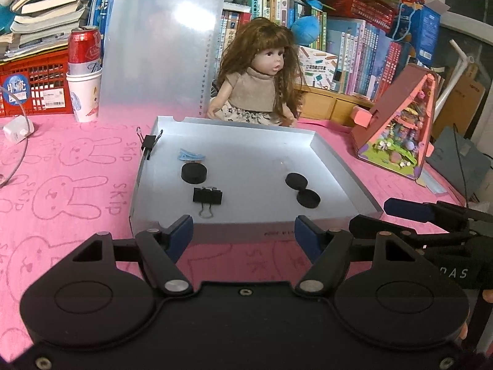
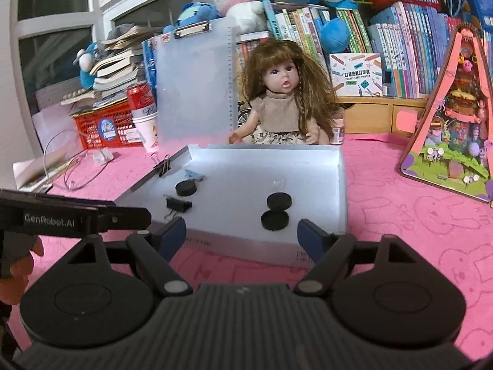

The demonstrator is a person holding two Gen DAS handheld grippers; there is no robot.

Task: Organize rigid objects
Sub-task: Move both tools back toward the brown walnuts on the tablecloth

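Before the silver tray (image 1: 339,166) on the pink cloth (image 1: 61,185), our left gripper (image 1: 243,231) and right gripper (image 2: 242,234) hover spread and empty; black caps (image 1: 193,172) and a binder clip (image 1: 207,196) lie inside.

tray (image 1: 339,166) centre open between caps (image 1: 193,173); doll (image 1: 262,71) blocks far side.

The table (image 1: 77,185), covered in pink rabbit-print cloth, is carrying a silver tray (image 1: 144,166), a doll (image 1: 255,92), a paper cup (image 1: 83,95), a red crate (image 1: 34,86) and a triangular toy house (image 1: 400,129).
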